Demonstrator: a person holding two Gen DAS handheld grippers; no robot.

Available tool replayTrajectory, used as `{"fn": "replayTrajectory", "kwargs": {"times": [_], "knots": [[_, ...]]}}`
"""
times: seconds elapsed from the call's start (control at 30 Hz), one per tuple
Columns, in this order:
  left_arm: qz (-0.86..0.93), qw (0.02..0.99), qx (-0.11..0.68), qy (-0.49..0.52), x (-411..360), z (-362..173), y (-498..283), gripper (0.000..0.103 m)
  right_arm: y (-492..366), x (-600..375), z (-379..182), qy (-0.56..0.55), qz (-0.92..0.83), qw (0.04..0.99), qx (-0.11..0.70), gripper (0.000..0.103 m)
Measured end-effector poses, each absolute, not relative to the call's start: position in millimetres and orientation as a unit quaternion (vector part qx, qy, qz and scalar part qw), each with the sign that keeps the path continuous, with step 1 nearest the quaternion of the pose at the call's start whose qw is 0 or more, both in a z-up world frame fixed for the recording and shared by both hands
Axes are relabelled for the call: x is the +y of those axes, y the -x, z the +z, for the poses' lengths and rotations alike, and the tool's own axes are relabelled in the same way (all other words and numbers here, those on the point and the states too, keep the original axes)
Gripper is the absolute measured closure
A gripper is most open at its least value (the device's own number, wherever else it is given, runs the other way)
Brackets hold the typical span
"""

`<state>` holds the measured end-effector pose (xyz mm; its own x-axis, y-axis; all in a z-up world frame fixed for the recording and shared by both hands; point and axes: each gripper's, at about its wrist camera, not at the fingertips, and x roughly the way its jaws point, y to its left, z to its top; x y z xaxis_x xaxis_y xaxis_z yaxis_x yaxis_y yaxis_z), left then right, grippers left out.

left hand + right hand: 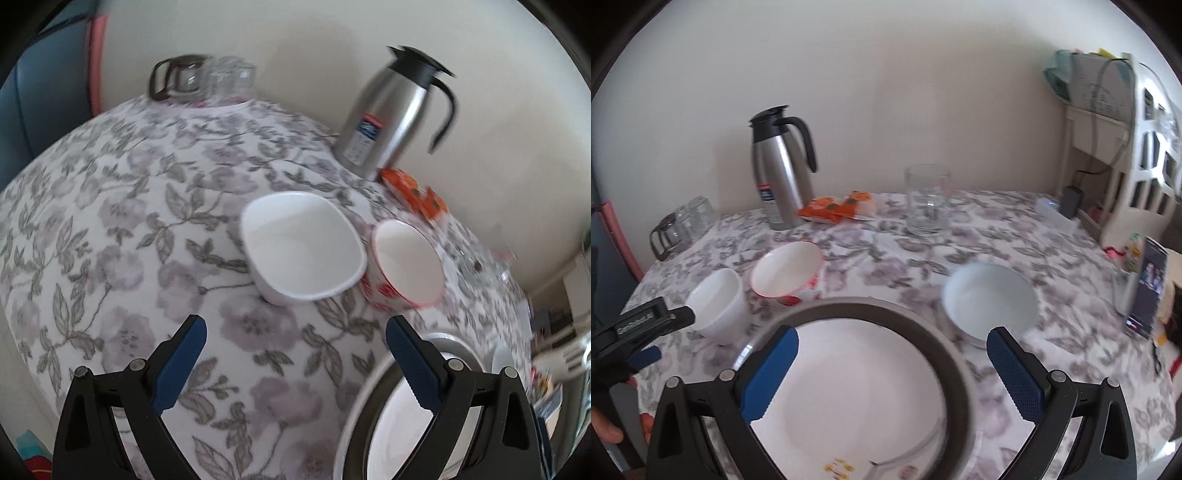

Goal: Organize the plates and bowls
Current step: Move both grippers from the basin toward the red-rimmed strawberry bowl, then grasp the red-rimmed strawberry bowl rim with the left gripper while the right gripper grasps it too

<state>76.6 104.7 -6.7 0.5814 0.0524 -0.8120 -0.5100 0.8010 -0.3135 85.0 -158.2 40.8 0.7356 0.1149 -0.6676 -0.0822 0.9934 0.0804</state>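
White square bowl point(303, 245): it is being seen in the middle of the left wrist view, standing on the flowered tablecloth point(122, 229), straight ahead of the left gripper point(295, 363) and between the lines of its two fingers.
Red-patterned bowl point(406, 262): it is being shown just right of the square bowl, the two rims touching or nearly so.
Plate with dark rim point(857, 380): it is being seen in the lower middle of the right wrist view, directly under the right gripper point(892, 373).
Pale blue bowl point(990, 299): it is lying to the upper right of the plate, just beside its rim.
Left gripper: the fingers are being held spread wide, with nothing between them.
Right gripper: it is also being held spread, empty, over the plate.
Deciding relation: the square bowl is judged nearer to the left gripper, so a forward reach is probably needed.
Background: a steel thermos point(781, 166) and an empty glass point(927, 199) are standing at the far edge.
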Motion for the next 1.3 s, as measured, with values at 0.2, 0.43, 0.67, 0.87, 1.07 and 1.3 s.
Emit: {"fn": "replayTrajectory", "kwargs": {"times": [0.2, 0.43, 0.67, 0.87, 1.07, 1.3], "knots": [[0.145, 0.844, 0.426, 0.291, 122, -2, -97, 0.005, -112, -134, 38, -0.014, 0.082, 0.922, 0.379, 0.0], [0.099, 0.871, 0.406, 0.257, 115, 16, -130, 0.005, -145, -120, 40, -0.023, 0.099, 0.912, 0.397, 0.009], [0.055, 0.875, 0.411, 0.25, 112, 15, -164, 0.017, -179, -109, 40, -0.041, 0.111, 0.897, 0.426, 0.025], [0.027, 0.874, 0.435, 0.216, 104, 11, -193, 0.031, -205, -104, 34, -0.065, 0.12, 0.88, 0.454, 0.033], [-0.001, 0.87, 0.456, 0.186, 89, -1, -216, 0.048, -229, -93, 20, -0.074, 0.118, 0.863, 0.486, 0.037], [-0.007, 0.861, 0.476, 0.18, 85, -14, -232, 0.067, -248, -86, -1, -0.079, 0.109, 0.847, 0.515, 0.048]]}}
